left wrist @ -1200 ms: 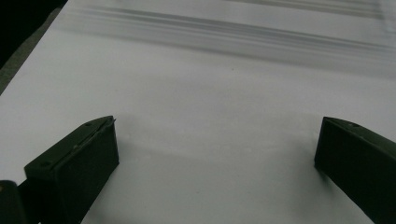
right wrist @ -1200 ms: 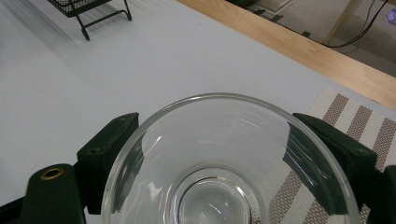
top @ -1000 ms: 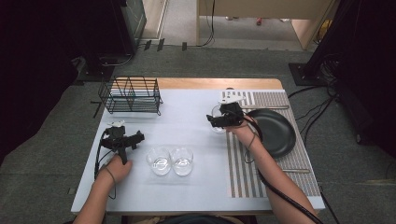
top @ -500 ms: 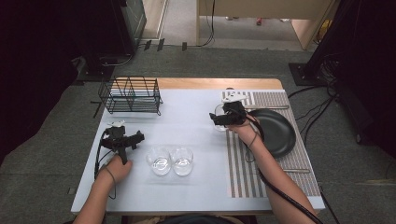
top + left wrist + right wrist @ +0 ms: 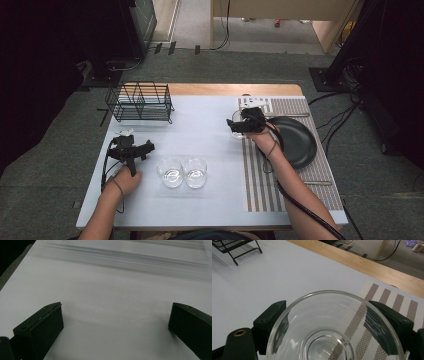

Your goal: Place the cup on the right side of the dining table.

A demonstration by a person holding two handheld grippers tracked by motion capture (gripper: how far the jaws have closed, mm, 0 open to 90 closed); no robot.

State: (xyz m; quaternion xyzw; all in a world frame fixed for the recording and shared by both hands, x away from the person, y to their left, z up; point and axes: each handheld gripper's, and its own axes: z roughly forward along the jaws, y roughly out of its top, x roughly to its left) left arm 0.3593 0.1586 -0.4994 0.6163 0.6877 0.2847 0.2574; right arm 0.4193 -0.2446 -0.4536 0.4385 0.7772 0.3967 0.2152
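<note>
Little has moved: our right tool [image 5: 239,125] still clamps the glass bowl [image 5: 334,327] over the striped mat's [image 5: 260,175] edge; smooth glass could slip. Our left tool [image 5: 131,150] stays open.

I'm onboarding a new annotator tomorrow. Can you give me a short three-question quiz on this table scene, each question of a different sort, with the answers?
1. True or false: the right gripper is clamped on a clear glass bowl.
2. How many glass bowls stand side by side on the white table near the person? A) one B) two C) four
3. What lies on the striped placemat beside the right hand?

Key
1. True.
2. B: two bowls.
3. A dark round plate.
</note>
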